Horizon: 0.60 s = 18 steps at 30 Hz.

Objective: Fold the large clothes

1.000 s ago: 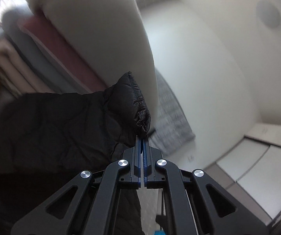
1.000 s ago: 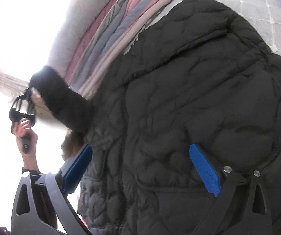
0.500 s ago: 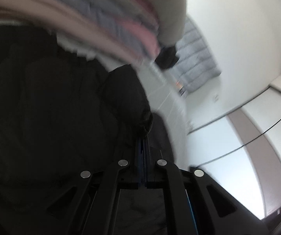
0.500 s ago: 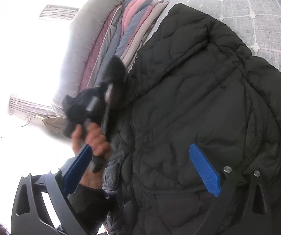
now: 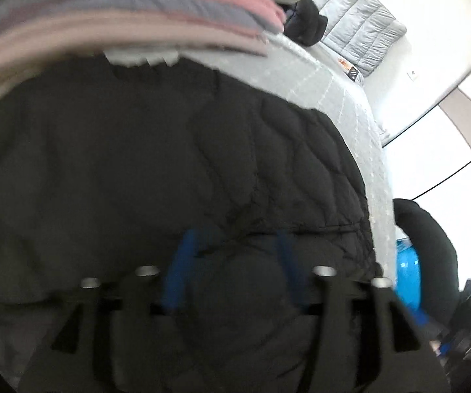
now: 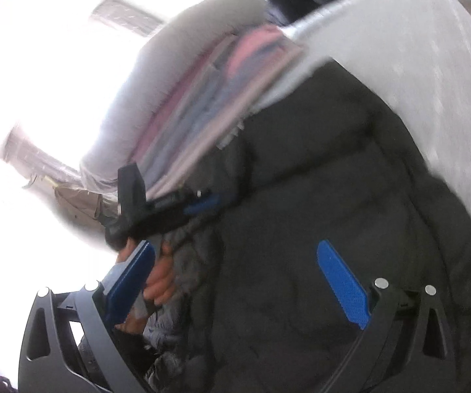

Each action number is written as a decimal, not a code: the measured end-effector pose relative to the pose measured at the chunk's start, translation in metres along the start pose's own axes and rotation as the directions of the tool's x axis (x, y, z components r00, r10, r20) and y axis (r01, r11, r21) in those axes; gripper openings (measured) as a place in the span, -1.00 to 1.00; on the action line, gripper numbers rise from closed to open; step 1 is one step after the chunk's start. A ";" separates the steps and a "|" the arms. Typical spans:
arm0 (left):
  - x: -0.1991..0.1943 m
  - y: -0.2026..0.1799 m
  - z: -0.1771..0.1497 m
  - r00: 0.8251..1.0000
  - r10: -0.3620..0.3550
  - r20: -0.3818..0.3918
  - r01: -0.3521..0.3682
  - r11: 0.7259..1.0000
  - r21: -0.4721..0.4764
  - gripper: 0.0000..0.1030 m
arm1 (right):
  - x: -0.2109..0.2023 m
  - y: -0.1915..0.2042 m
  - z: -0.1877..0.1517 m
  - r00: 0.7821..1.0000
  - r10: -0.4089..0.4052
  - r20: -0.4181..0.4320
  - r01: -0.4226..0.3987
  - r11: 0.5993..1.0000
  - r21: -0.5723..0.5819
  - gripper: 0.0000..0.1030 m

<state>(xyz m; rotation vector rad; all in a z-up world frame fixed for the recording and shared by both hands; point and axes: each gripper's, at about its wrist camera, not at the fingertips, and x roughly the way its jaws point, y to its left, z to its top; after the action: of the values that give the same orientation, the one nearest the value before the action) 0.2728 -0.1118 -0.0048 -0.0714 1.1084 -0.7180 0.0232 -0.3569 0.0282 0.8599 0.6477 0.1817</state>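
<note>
Jaws of the left gripper [image 5: 232, 255] have just been opening, nothing between them, likely to drop the sleeve onto the jacket [image 5: 169, 163]. Right gripper [image 6: 245, 288] hovers wide apart above the jacket, spread on the bed [image 5: 333, 88].

Both views smeared by motion blur. Black quilted jacket [image 5: 176, 163] cut off at the left and bottom edges, its sleeves not traceable. Stack of folded cloth [image 5: 130, 16] streaked, separate pieces impossible to count. Small dark item [image 5: 353, 73] on the bed [image 5: 317, 78] too small to identify.
</note>
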 end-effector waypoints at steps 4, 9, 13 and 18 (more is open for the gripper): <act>-0.011 0.024 0.013 0.999 0.017 -0.028 -0.018 0.999 -0.041 0.32 | 0.052 0.032 0.035 0.998 0.047 -0.038 -0.049 0.997 -0.058 0.86; -0.056 0.079 0.015 0.984 0.001 0.178 0.024 0.990 -0.135 0.32 | 0.149 0.060 0.066 0.982 0.106 -0.155 -0.122 0.988 -0.100 0.86; -0.064 0.143 0.010 0.980 0.026 0.195 0.029 0.961 -0.276 0.32 | 0.215 0.045 0.075 0.955 0.163 -0.248 -0.171 0.985 -0.011 0.86; -0.026 0.204 -0.010 0.995 0.007 0.100 0.032 0.924 -0.382 0.26 | 0.272 0.000 0.068 0.936 0.004 -0.352 -0.007 1.000 -0.006 0.83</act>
<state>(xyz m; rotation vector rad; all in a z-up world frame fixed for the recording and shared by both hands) 0.3586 0.0642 -0.0696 -0.4450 1.1402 -0.4938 0.2797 -0.2923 -0.0634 0.8295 0.9801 0.3483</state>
